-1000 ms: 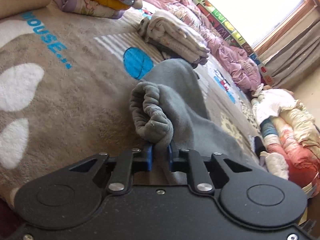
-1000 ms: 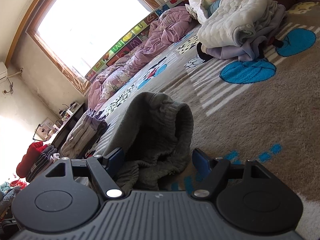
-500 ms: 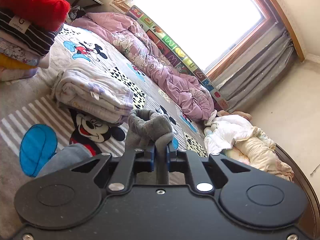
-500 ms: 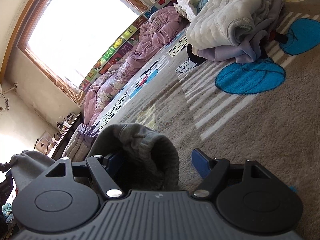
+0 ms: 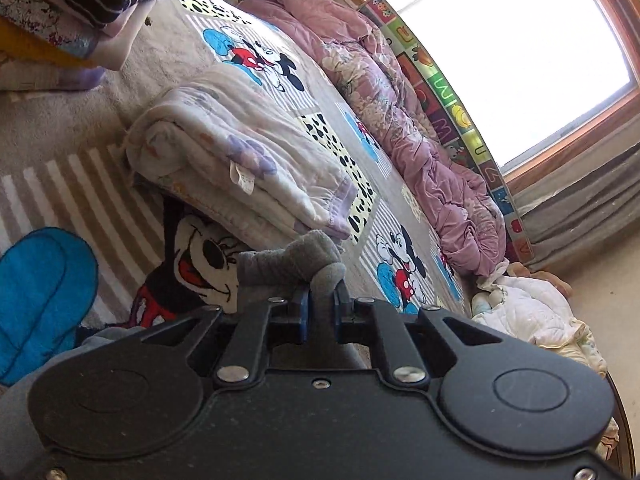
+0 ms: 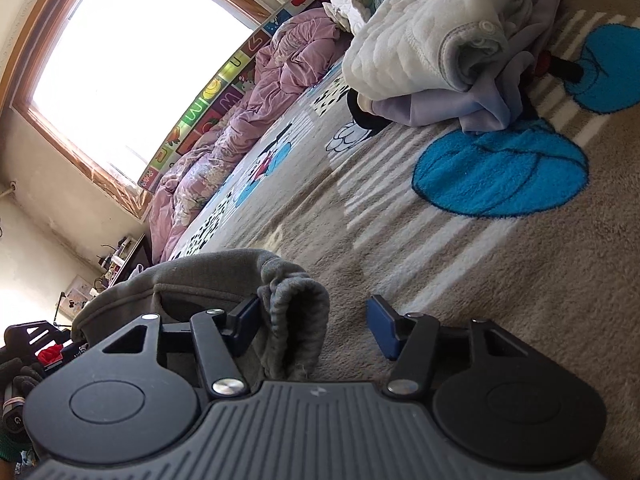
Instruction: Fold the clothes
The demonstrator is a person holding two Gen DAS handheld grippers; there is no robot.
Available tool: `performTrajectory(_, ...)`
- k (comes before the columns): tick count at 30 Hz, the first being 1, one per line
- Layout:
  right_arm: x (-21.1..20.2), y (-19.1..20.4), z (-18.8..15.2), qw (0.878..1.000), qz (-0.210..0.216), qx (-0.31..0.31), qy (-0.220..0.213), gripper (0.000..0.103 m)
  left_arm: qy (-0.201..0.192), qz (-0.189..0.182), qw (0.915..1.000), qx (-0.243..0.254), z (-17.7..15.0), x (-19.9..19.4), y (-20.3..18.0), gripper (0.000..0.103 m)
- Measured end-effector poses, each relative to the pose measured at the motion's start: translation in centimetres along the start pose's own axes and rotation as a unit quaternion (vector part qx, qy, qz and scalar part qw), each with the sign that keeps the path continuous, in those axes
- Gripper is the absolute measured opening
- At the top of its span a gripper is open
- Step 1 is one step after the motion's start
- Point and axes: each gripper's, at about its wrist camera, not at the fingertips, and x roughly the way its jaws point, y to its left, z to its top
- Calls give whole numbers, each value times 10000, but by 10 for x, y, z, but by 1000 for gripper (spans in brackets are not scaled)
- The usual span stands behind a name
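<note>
A grey fleece garment [image 5: 292, 260] is pinched at its edge in my left gripper [image 5: 320, 308], which is shut on it and holds it lifted above the carpet. The same grey garment [image 6: 224, 280] shows in the right wrist view, with its ribbed waistband [image 6: 296, 320] lying between the fingers of my right gripper [image 6: 316, 328]. The right jaws stand wide open, and the band rests against the left finger [image 6: 246, 322]. The rest of the garment hangs out of sight below both grippers.
A folded white floral blanket [image 5: 240, 168] lies ahead of the left gripper on the Mickey Mouse carpet [image 5: 200, 252]. A stack of folded clothes [image 5: 80, 0] sits far left. A loose pile of white and lilac clothes [image 6: 460, 48] lies right. A pink quilt [image 6: 248, 120] runs under the window.
My left gripper has lifted and swung up with the grey garment, away from the carpet. The garment has been drawn leftward across the right gripper, leaving only the waistband between its open fingers.
</note>
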Motion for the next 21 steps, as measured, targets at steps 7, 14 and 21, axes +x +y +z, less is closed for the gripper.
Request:
performTrajectory(7,2,-1,2,10000,-41,-8,-32,56,-143,-321,9986,389,-11,-28,8,53)
performTrajectory(14,-8,-2,0,9998,97,151,-67,63,-172,98,9958,898,-36,-105,63,62)
performTrajectory(21,-50,5,-36,9957,622,629,260,73,-358,303,9980,419,-65,-166,139,70)
